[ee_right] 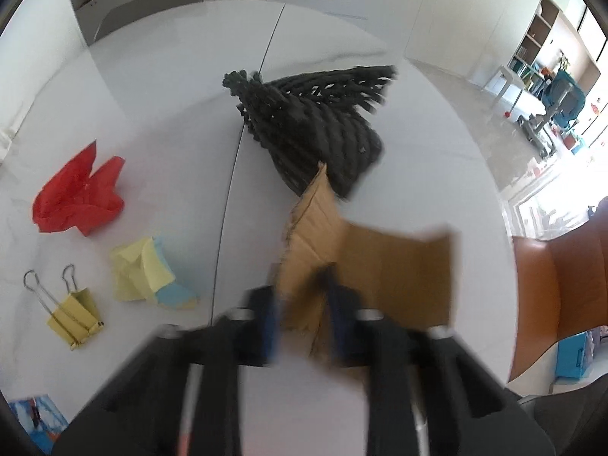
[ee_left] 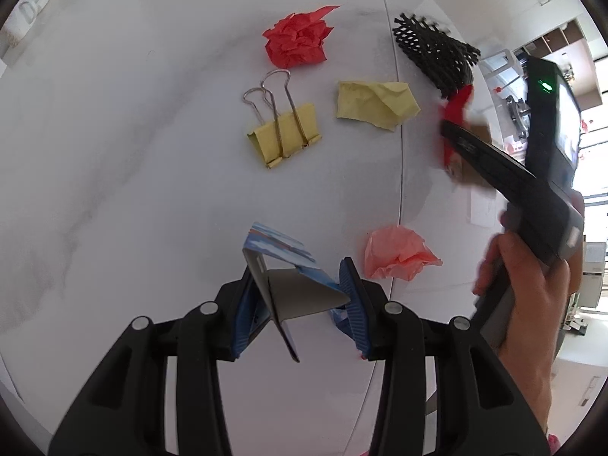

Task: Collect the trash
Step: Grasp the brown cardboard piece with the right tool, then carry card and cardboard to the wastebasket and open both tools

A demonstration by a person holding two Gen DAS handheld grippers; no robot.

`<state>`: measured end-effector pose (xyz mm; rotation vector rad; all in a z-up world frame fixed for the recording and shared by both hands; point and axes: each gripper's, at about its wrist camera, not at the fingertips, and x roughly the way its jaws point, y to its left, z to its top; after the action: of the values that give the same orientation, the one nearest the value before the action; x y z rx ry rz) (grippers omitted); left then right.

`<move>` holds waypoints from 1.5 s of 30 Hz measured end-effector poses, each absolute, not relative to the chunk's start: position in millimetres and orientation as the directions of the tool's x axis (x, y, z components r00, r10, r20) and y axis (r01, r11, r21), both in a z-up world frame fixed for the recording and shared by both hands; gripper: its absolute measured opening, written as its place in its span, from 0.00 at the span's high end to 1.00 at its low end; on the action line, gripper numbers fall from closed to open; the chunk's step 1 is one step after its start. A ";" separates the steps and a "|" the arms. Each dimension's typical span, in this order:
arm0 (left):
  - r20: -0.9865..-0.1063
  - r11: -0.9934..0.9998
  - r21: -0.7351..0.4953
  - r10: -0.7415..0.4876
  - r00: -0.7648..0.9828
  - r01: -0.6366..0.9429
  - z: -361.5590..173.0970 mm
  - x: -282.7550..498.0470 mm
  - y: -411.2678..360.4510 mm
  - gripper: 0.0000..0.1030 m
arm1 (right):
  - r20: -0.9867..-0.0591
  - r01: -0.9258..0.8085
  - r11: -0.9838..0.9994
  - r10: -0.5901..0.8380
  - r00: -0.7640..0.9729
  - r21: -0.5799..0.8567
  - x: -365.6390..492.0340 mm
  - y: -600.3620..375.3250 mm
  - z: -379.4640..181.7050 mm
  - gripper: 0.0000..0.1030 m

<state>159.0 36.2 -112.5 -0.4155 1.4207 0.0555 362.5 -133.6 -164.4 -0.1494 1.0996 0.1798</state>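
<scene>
Two claws over one white marble-patterned desk (ee_left: pixel 114 152) with a thin seam down its middle.
Left claw (ee_left: pixel 296 288): blue ribbed pads clamped on a folded blue-printed card with grey inner face (ee_left: pixel 292 285), held above the desk.
Right claw (ee_right: pixel 300 304): blurred, jaws closed on a torn piece of brown corrugated cardboard (ee_right: pixel 380 266), held just above the desk near the seam; gripped by a hand (ee_left: pixel 532 304) seen in the left wrist view.
Black foam mesh sleeve (ee_right: pixel 319 125): lying across the seam, just beyond the cardboard.
Crumpled red paper ball (ee_left: pixel 298 40): on the desk, left of the mesh.
Crumpled yellow sticky note with a pale blue patch (ee_right: pixel 148 269): between red ball and seam.
Crumpled pink tissue (ee_left: pixel 395 252): beside the seam, near the left claw's right pad.
Yellow binder clip with wire handles (ee_left: pixel 285 133): just left of the yellow note, apart from it.
</scene>
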 end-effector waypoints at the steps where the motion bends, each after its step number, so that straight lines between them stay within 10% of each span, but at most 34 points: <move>1: -0.965 0.928 -0.246 -0.207 0.162 -0.280 -112.9 158.6 36.0 0.60 | -0.890 -0.215 0.977 0.088 0.448 -0.012 359.7 -136.1 -159.7 0.97; 11: -0.963 0.941 -0.243 -0.205 0.174 -0.235 -103.7 146.4 29.2 0.60 | -0.818 -0.294 0.914 0.387 0.426 0.279 286.7 -207.1 -100.6 0.97; 23: -0.952 0.964 -0.256 -0.240 0.191 -0.065 -60.5 71.7 -47.1 0.60 | -0.857 -0.328 0.895 0.405 0.317 0.302 111.9 -304.7 -59.3 0.96; 40: -0.961 0.969 -0.243 -0.248 0.125 0.051 -56.4 -44.5 -175.0 0.60 | -0.909 -0.367 0.856 0.412 0.057 0.365 24.0 -360.9 -187.0 0.95; 45: -0.968 0.973 -0.226 -0.229 0.100 0.046 -67.0 -55.3 -190.7 0.60 | -0.923 -0.377 0.867 0.378 0.070 0.326 31.0 -357.2 -196.3 0.57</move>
<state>-55.3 -190.7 -67.0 -0.1513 1.4578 -0.2049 31.0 -357.2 -196.3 0.0002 1.3896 0.5681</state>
